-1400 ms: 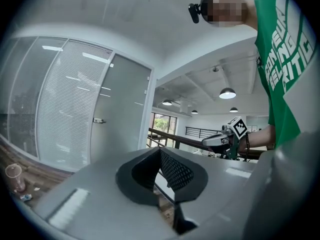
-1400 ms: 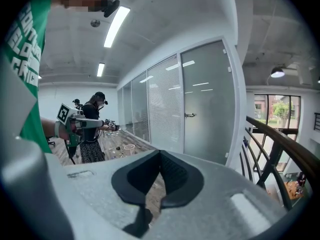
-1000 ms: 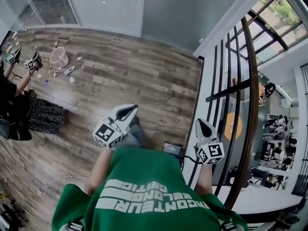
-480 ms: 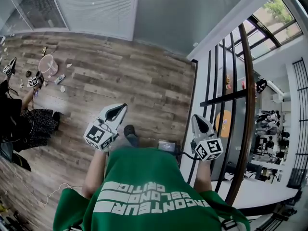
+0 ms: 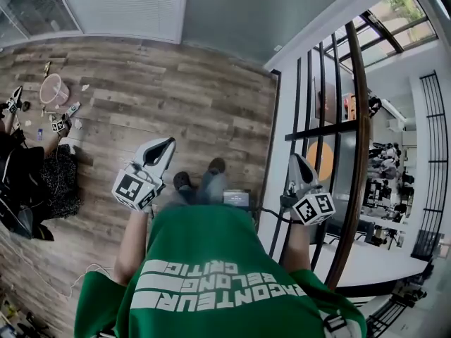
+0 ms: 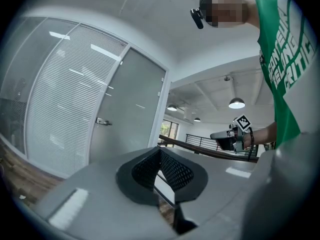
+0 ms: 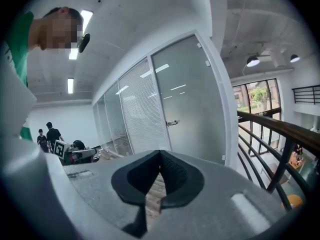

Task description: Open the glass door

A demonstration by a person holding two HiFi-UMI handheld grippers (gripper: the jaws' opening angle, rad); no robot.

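Left gripper (image 5: 163, 146): closed, tips meeting with nothing between them, held level at about 10 o'clock from the person's chest
Right gripper (image 5: 296, 159): closed and empty too, at about 2 o'clock, just beside the railing (image 5: 356, 118)
Floor (image 5: 176, 83): wood planks running from the person's feet to the wall at 12 o'clock
Glass door (image 5: 225, 5): frosted and shut in its frame, ahead at 12 o'clock, well apart from both grippers, with the blinds (image 5: 120, 5) on its 9 o'clock side
Door handle (image 7: 172, 122): a small lever, long axis level, on the door's edge next to the blinds
Key relation: the handle sits close to 12 o'clock in the right gripper view and near 10 o'clock in the left gripper view, so the right gripper looks better lined up
Step in hand: likely the approach, with nothing touching the door yet, and closed jaws would have to part before gripping the lever
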